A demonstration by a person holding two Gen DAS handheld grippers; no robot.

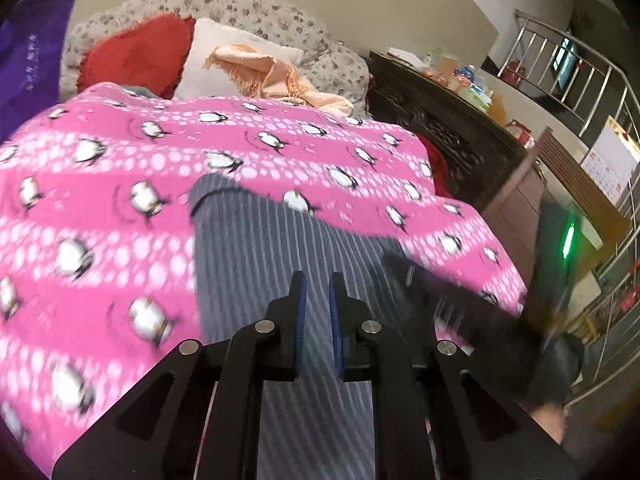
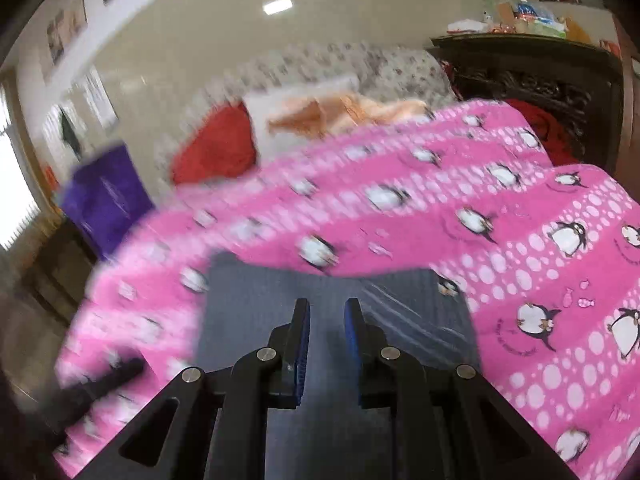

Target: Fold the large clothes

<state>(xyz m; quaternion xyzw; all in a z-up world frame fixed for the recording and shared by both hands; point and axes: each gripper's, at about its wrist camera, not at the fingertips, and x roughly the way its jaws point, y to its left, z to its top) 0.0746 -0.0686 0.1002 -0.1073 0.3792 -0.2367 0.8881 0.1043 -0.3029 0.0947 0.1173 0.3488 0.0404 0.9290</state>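
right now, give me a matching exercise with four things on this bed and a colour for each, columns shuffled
Things:
1. penguin blanket
2. striped garment
3. fringed scarf
4. cushion

Colours:
a. red
b. grey
c. pink
d. peach

Pairs: 1-c, 2-b, 3-d, 4-a

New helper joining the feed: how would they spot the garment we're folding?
Find the big pink penguin blanket covering the bed. Lying on its near part, straight ahead of both grippers, is the grey pinstriped garment. It is the only dull, striped cloth there; the red cushion and peach scarf sit farther back.
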